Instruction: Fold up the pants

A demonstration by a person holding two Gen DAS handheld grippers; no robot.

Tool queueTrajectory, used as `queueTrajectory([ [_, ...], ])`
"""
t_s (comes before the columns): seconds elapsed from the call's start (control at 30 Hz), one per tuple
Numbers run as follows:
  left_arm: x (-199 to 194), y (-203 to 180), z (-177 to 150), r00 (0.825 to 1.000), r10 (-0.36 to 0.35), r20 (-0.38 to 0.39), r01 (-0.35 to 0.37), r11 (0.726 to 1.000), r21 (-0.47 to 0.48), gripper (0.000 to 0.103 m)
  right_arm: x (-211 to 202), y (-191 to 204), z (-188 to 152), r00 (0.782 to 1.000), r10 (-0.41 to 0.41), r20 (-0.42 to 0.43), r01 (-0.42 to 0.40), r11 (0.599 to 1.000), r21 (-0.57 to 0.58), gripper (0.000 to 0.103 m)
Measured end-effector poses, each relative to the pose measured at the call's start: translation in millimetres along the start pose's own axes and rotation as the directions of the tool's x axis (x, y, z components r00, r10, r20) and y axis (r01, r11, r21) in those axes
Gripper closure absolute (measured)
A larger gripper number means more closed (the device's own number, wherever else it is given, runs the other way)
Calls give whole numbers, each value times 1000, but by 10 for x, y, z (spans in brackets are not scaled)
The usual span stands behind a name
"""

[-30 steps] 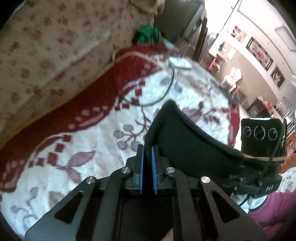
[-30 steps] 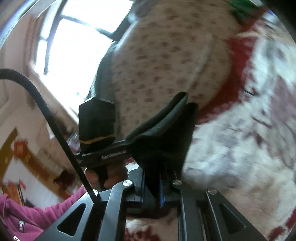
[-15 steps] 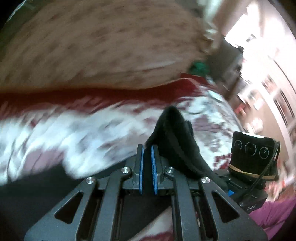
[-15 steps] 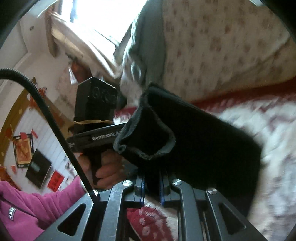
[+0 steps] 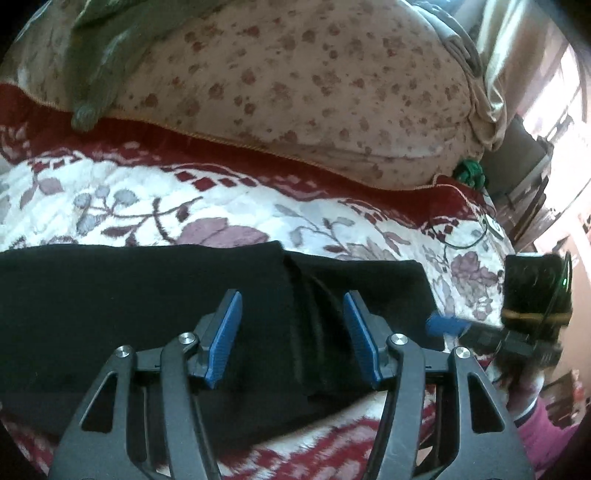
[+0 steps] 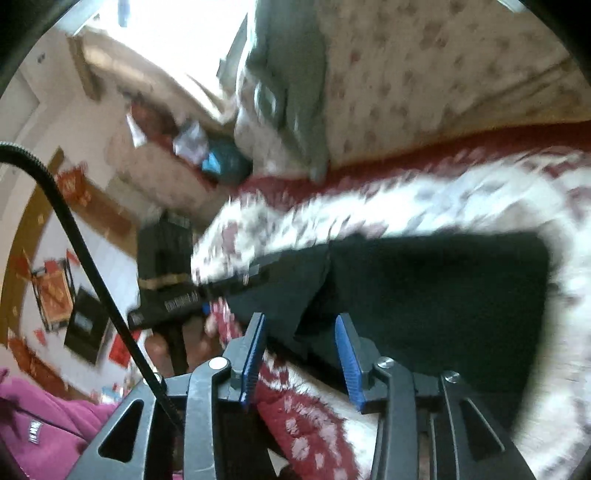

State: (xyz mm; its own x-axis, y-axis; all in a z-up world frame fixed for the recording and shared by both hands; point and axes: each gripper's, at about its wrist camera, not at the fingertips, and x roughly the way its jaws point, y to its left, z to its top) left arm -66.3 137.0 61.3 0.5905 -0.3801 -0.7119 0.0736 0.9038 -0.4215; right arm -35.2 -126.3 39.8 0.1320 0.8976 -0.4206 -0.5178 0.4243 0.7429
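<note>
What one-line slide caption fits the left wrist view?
Left gripper, jaws just opened, hovers over folded black pants on a floral blanket.

Bed cover: white with dark red border and grey-purple flowers, under the tongs.
Pillow: cream with small reddish flowers, behind the tongs.
Window: very bright, far behind.
Wall: white, with red decorations.
</note>
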Motion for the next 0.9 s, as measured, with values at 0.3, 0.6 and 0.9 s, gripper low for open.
queueTrajectory([
  [0.3,194,-488,-238,967,252,31,-254,964,76,44,-517,-640,34,964,-249,92,232,960,159,53],
  [0.6,438,-245,-331,956,292,-39,-293,954,-54,47,-235,-982,148,979,-194,64,176,960,216,69],
  [0.9,331,-442,-404,971,233,-60,-236,971,-44,90,-354,-712,164,966,-246,79,237,966,102,76],
])
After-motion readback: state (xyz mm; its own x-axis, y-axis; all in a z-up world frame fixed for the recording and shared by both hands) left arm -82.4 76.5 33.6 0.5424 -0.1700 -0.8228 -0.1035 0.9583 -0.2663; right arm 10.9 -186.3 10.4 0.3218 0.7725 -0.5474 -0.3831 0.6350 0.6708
